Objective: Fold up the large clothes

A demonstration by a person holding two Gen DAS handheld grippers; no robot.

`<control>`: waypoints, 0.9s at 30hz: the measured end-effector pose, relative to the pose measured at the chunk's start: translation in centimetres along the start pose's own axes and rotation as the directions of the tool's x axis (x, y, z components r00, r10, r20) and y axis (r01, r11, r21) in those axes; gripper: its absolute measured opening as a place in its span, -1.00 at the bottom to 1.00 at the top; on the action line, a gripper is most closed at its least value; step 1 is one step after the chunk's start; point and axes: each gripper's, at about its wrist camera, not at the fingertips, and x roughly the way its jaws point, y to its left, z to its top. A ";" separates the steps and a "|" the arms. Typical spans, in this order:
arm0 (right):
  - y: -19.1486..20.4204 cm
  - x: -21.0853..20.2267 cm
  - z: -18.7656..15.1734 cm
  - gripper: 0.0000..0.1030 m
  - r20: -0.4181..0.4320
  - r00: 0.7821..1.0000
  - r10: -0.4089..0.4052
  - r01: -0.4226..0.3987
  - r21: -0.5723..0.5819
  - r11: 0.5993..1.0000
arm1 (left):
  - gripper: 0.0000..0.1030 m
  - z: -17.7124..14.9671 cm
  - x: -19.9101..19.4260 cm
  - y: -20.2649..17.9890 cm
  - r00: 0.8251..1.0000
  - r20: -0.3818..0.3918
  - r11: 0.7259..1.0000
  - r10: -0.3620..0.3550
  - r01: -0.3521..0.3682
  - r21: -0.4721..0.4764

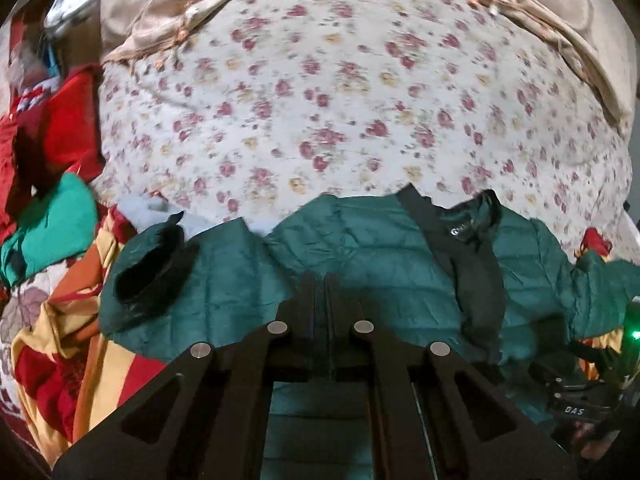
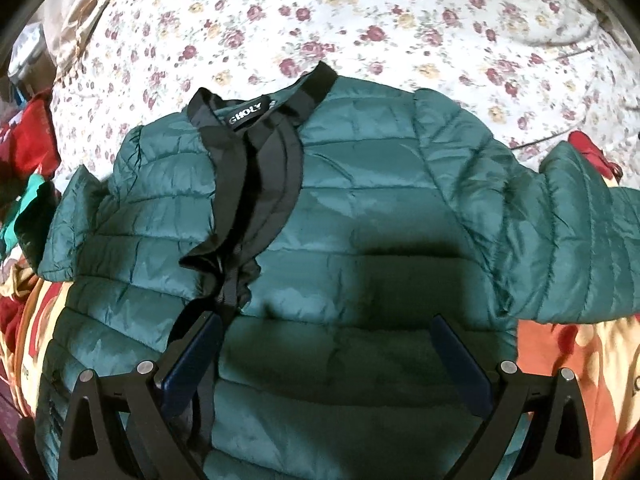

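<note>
Jacket (image 2: 360, 208) lies front-up on the bed (image 2: 400, 20). My right gripper (image 2: 328, 344) hovers spread over its hem. My left gripper (image 1: 320, 292) is pressed together, seemingly pinching fabric. Risk: slick shell slipping; sleeve (image 2: 560, 220) at 3 o'clock dragging.

Dim warm indoor light, heavy fisheye bending at edges, motion-blurred floral bedsheet (image 1: 340, 92).

Floral bedsheet (image 1: 340, 92), red cloth (image 1: 68, 120)
</note>
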 end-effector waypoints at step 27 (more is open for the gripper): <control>2.6 2.5 -0.4 1.00 -0.072 0.995 0.074 -0.075 -0.010 0.997 | 0.66 -5.2 8.0 16.6 0.993 -0.039 0.994 0.110 -0.109 0.022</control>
